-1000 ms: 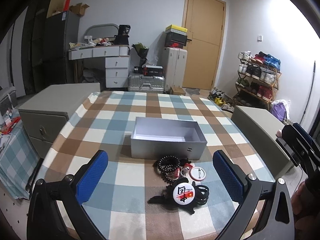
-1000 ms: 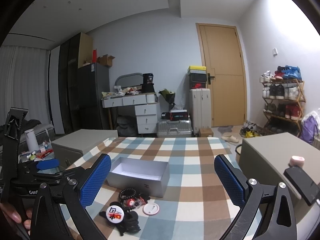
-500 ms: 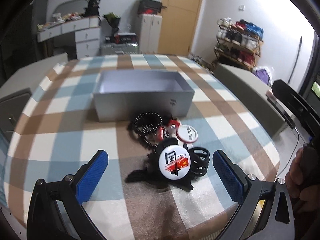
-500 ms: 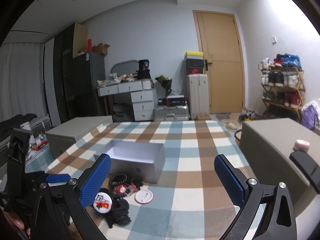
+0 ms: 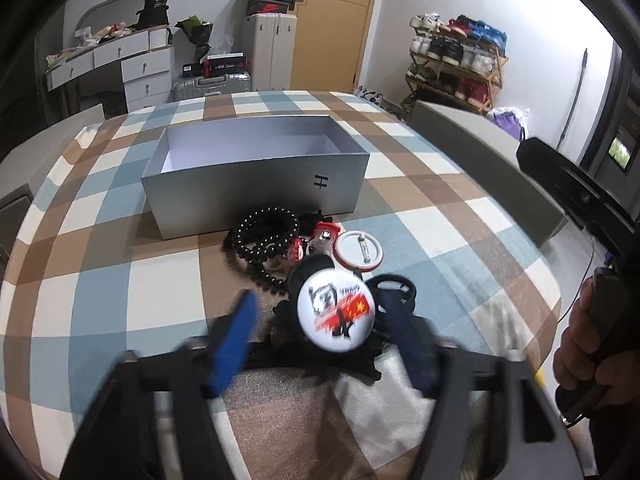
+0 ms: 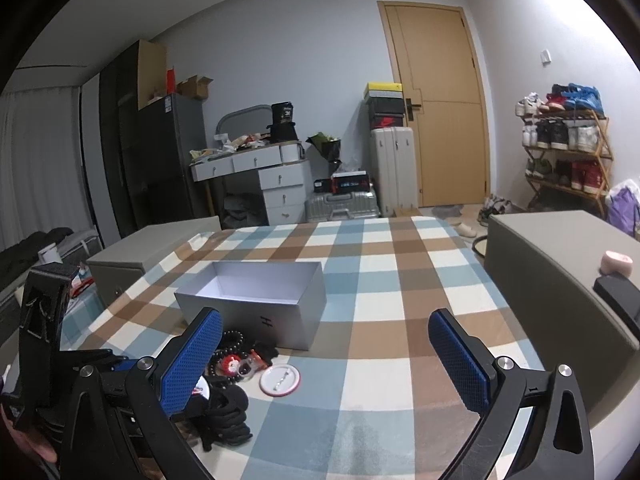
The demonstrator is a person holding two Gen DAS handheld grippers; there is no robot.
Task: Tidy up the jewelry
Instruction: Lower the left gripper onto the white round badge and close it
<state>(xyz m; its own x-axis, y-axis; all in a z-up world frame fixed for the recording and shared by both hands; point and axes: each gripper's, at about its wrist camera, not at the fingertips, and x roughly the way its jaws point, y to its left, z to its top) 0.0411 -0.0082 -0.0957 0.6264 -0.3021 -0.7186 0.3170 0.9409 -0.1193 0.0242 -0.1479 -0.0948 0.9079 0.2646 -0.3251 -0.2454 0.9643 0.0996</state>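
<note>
A pile of jewelry lies on the checked table in front of an open silver-grey box [image 5: 256, 184] [image 6: 256, 312]. It holds a black bead bracelet [image 5: 264, 236] [image 6: 230, 344], a red-rimmed white badge [image 5: 359, 251] [image 6: 279, 381], a small red-and-clear piece [image 5: 320, 240] and a printed white badge [image 5: 336, 316] on black hair ties [image 5: 394, 288] [image 6: 224, 404]. My left gripper [image 5: 320, 308] points down at the pile, its jaws closing around the printed badge, the blurred blue pads still apart from it. My right gripper [image 6: 325, 316] hovers open with nothing between its fingers.
Grey cabinets flank the table [image 6: 400, 280] on the left [image 6: 152, 256] and right [image 6: 560, 280]; a pink item [image 6: 618, 262] sits on the right one. A hand [image 5: 580, 344] holds the right gripper at the left view's edge. Behind stand a desk, suitcases, door and shoe rack [image 6: 564, 152].
My left gripper has sunk and tipped down toward the pile, and its jaws have narrowed from wide open to either side of the printed badge. The right gripper has dropped a little.
</note>
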